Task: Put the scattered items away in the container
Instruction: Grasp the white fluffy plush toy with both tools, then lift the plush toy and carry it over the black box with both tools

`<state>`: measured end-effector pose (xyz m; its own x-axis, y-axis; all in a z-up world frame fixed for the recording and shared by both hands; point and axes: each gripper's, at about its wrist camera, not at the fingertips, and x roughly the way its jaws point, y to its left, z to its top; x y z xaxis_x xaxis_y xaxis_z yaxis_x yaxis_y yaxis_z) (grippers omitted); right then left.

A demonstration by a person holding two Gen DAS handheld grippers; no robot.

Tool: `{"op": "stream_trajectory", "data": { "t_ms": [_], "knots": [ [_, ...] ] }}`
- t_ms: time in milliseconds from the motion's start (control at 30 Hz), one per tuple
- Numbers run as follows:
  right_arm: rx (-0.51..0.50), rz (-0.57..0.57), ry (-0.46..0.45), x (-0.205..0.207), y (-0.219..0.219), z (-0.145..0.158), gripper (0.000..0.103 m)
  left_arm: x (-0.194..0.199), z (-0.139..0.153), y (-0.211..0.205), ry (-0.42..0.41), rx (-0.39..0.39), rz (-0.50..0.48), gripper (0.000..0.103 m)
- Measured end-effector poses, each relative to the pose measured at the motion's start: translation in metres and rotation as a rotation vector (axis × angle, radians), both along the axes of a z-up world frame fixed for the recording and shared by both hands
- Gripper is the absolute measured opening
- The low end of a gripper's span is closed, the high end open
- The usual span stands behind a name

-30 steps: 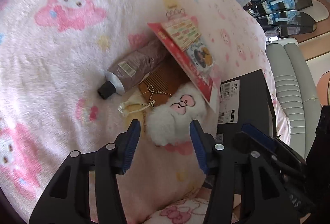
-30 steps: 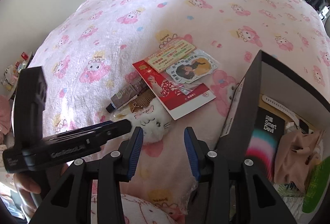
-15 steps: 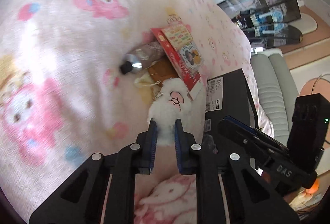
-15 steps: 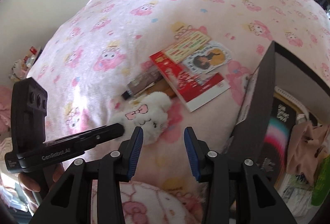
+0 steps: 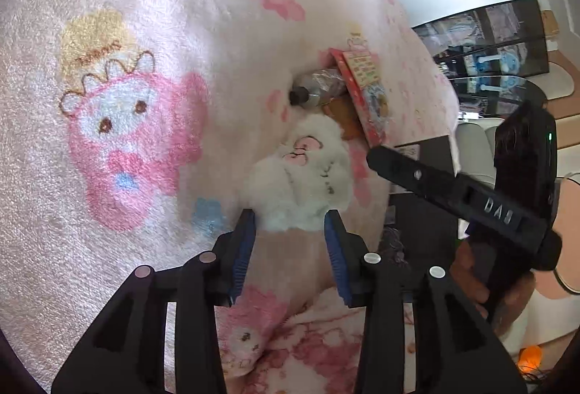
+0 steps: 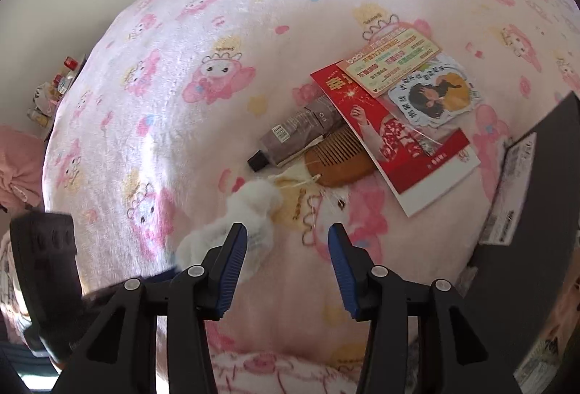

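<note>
Your left jaws are opening around the fluffy toy, the right jaws opening empty; it's soft and light, so pinch its body.

Readable markings, both wrist views

"DAS" in raised letters on the right gripper; "babi" printed on the yellow card; a barcode on the brown tube, digits illegible.
</note>
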<state>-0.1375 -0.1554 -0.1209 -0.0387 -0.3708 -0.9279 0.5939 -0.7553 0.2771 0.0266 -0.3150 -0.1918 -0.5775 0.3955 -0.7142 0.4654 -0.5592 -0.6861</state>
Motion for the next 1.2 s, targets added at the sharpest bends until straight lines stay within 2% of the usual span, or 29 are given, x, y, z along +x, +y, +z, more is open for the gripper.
{"op": "stream_trajectory", "data": {
  "t_ms": [100, 167, 233, 267, 433, 633, 700, 833, 900, 967, 1000, 1100, 1200],
  "knots": [
    [0.01, 0.02, -0.066, -0.01, -0.017, -0.019, 0.042, 0.001, 0.002, -0.006, -0.008, -0.042, 0.039, 0.038],
    [-0.044, 0.06, -0.16, -0.012, -0.024, -0.033, 0.042, 0.004, 0.007, -0.009, -0.015, -0.063, 0.066, 0.038],
    [-0.113, 0.102, -0.255, -0.01, -0.024, -0.04, 0.035, 0.006, 0.012, -0.011, -0.007, -0.064, 0.075, 0.038],
    [-0.123, 0.12, -0.26, -0.006, -0.022, -0.039, 0.032, 0.007, 0.014, -0.011, 0.007, -0.054, 0.073, 0.038],
    [-0.092, 0.184, -0.213, 0.019, -0.015, -0.025, 0.032, 0.006, 0.006, -0.01, -0.004, -0.023, 0.072, 0.038],
    [0.003, 0.131, -0.024, 0.011, -0.021, -0.008, 0.033, 0.007, -0.004, -0.012, -0.012, 0.022, 0.103, 0.039],
    [-0.01, 0.077, -0.038, -0.002, -0.022, -0.011, 0.034, 0.005, -0.006, -0.014, -0.014, 0.035, 0.115, 0.04],
    [-0.022, 0.018, -0.127, -0.022, -0.034, -0.034, 0.034, -0.001, -0.013, -0.017, 0.002, 0.063, 0.13, 0.046],
    [-0.05, 0.019, -0.208, -0.026, -0.039, -0.048, 0.034, -0.006, -0.019, -0.019, 0.0, 0.082, 0.139, 0.045],
    [-0.1, 0.029, -0.242, -0.024, -0.039, -0.05, 0.031, -0.011, -0.018, -0.018, 0.008, 0.089, 0.138, 0.041],
    [-0.119, 0.037, -0.24, -0.022, -0.038, -0.047, 0.027, -0.012, -0.014, -0.017, 0.01, 0.077, 0.129, 0.041],
    [-0.144, 0.043, -0.184, -0.011, -0.029, -0.029, 0.026, -0.011, 0.007, -0.006, 0.036, 0.027, 0.092, 0.04],
    [-0.198, 0.033, -0.155, 0.0, -0.013, -0.003, 0.026, -0.005, 0.029, 0.003, 0.084, 0.025, 0.074, 0.04]
  ]
}}
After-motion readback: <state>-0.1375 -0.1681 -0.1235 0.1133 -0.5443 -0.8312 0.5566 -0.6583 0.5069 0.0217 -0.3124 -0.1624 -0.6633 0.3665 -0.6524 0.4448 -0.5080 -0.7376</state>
